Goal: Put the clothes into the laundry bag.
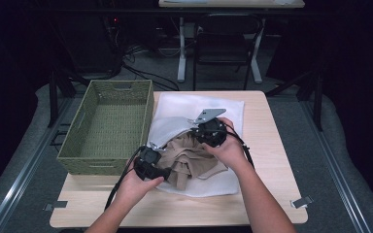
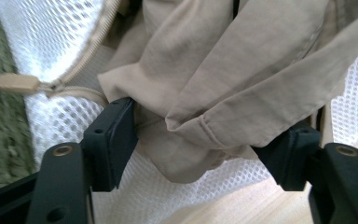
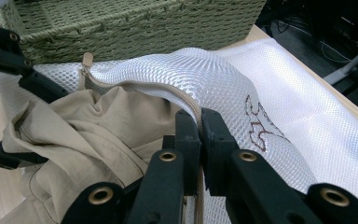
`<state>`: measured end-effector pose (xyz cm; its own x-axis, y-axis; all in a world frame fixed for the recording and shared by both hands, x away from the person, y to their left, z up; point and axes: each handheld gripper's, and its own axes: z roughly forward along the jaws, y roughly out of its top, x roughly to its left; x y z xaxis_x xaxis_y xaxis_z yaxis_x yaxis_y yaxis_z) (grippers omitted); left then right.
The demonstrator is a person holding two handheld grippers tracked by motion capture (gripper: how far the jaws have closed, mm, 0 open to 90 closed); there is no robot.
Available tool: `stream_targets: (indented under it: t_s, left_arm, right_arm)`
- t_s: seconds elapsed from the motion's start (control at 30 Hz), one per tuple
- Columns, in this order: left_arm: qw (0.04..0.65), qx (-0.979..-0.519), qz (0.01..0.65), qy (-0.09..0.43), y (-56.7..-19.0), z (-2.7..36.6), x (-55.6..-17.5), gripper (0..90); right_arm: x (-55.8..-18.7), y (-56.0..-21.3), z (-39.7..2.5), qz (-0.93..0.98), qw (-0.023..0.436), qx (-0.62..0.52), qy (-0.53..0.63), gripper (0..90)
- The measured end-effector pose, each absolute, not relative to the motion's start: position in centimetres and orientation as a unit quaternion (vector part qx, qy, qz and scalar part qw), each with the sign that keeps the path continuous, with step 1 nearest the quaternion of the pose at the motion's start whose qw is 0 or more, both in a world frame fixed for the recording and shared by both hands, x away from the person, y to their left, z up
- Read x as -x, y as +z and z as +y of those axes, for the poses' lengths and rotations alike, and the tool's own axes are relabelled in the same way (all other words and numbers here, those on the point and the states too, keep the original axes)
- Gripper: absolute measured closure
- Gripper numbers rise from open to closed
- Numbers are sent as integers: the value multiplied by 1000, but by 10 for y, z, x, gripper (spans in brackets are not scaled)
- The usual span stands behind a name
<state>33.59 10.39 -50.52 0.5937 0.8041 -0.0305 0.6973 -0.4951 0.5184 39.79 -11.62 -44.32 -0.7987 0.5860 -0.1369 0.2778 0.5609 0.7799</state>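
Note:
A white mesh laundry bag (image 1: 226, 110) lies on the wooden table (image 1: 267, 145) with a beige garment (image 1: 190, 159) bunched at its open zipper mouth. My right gripper (image 1: 208, 132) is shut on the bag's upper zipper edge (image 3: 186, 100) and holds it lifted. In the right gripper view its jaws (image 3: 200, 116) pinch the mesh (image 3: 205, 70) above the garment (image 3: 88, 135). My left gripper (image 1: 166, 171) is open. In the left gripper view it (image 2: 200, 149) straddles a fold of the garment (image 2: 242, 60), and cloth touches both pads. The zipper pull (image 2: 16, 82) hangs near the basket.
A green woven basket (image 1: 77, 158) stands on the table's left half, right against the bag; its wall (image 3: 121, 28) rises behind the bag's mouth. Bare wood shows at the front and right of the table. Beyond it are a chair (image 1: 223, 48), desk legs and floor cables.

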Motion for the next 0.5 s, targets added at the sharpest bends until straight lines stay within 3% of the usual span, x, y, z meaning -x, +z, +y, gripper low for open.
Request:
stream_targets:
  t_s: [0.33,0.5]
  left_arm:
    - [246,-866,425,95,-515,103,-338,542]
    - [248,-866,424,98,-516,102,-336,570]
  right_arm:
    - [-398,-443,-116,862,194,-250,396,866]
    - [-398,-443,-116,862,195,-250,395,866]
